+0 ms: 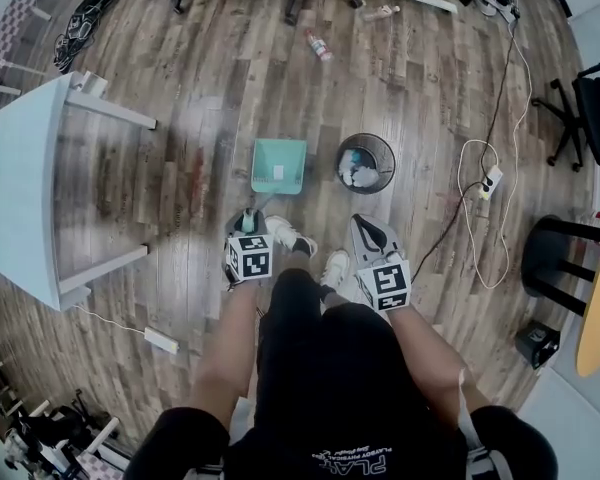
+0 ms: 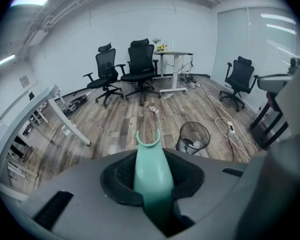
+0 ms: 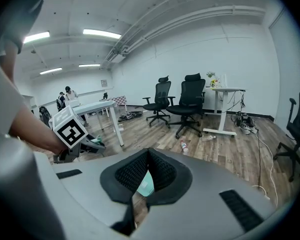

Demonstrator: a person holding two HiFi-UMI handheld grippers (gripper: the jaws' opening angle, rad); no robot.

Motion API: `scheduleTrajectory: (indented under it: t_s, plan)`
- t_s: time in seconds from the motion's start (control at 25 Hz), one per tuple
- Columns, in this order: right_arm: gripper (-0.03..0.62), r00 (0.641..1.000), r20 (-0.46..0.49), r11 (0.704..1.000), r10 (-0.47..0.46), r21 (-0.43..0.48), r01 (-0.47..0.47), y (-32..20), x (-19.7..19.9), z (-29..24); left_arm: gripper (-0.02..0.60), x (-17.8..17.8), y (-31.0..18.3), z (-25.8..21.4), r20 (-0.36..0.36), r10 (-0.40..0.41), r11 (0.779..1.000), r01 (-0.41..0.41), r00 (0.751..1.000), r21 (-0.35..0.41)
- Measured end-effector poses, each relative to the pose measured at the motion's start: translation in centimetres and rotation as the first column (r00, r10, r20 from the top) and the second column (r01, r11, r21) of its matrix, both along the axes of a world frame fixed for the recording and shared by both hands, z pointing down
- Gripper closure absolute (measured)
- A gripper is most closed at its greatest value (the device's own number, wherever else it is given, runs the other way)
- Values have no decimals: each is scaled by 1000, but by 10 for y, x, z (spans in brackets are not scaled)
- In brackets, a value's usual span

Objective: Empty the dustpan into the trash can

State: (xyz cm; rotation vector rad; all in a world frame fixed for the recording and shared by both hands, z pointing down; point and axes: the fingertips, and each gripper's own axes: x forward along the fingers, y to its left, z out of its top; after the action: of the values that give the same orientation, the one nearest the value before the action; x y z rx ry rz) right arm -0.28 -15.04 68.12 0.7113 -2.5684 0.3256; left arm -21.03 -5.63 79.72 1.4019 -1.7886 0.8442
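Observation:
A teal dustpan point(image 1: 278, 165) with a white scrap in it lies low over the wooden floor, just left of a round black mesh trash can point(image 1: 365, 162) that holds white rubbish. My left gripper point(image 1: 248, 222) is shut on the dustpan's handle point(image 2: 150, 159), which runs out between the black pads toward the trash can point(image 2: 194, 137). My right gripper point(image 1: 366, 225) hangs right of it, behind the can, shut with nothing in it. In the right gripper view the pads point(image 3: 162, 173) meet at the tips and a bit of the dustpan point(image 3: 146, 184) shows beneath them.
A white table point(image 1: 20, 168) stands at the left. A plastic bottle point(image 1: 318, 45) lies farther out on the floor. A white cable with a power strip point(image 1: 490, 180) trails right of the can, and a black stool point(image 1: 565, 258) stands at the right. Office chairs point(image 2: 140, 66) line the far wall.

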Motion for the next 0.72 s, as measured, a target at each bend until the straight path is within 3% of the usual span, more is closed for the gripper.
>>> scheduleTrajectory:
  t_s: [0.32, 0.72]
  plan:
    - [577, 1000, 0, 1000, -1, -9, 1, -16, -20, 8, 483, -3, -12, 17, -24, -11, 1000, 11, 1000, -15]
    - [577, 999, -26, 999, 31, -34, -32, -21, -5, 18, 482, -12, -27, 29, -14, 3, 998, -4, 1000, -64]
